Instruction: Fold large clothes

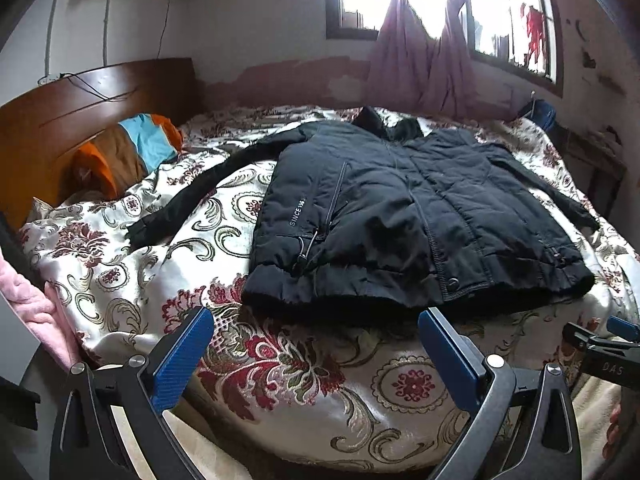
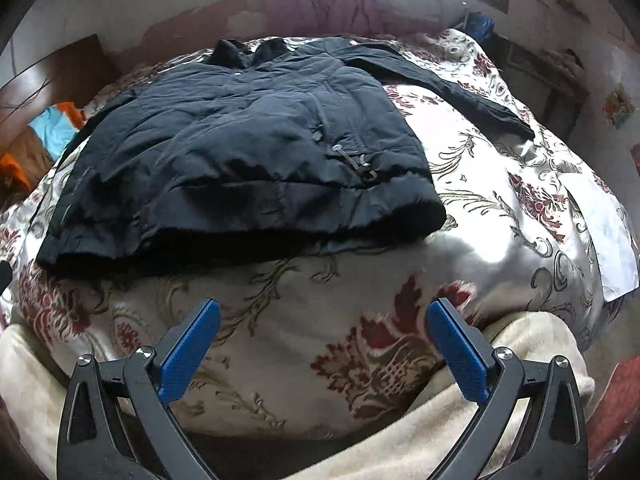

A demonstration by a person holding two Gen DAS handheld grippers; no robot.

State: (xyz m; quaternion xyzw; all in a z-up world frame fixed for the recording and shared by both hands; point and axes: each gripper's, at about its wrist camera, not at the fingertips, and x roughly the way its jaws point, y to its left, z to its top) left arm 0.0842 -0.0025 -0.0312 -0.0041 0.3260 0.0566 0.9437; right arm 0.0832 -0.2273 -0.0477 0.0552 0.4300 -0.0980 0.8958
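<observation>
1. Jacket [image 1: 404,216] lies spread flat, front up, on the floral bedspread [image 1: 280,380], both sleeves out to the sides, collar toward the window.
2. Left gripper [image 1: 316,344] & right gripper [image 2: 324,336] hover just short of jacket's hem, fingers wide apart, nothing held.
3. Step, I'd say: approach, no fold made yet.
4. Next prob needs a sleeve pinched & brought across the body.

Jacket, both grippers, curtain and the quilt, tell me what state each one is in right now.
Jacket: spread flat on the bed, unfolded, front closed, both sleeves stretched out sideways.
Left gripper: open, holding nothing, short of the hem.
Right gripper: open, holding nothing, short of the hem.
Curtain: gathered and tied at the middle.
Floral quilt: spread over the bed, rumpled.
</observation>
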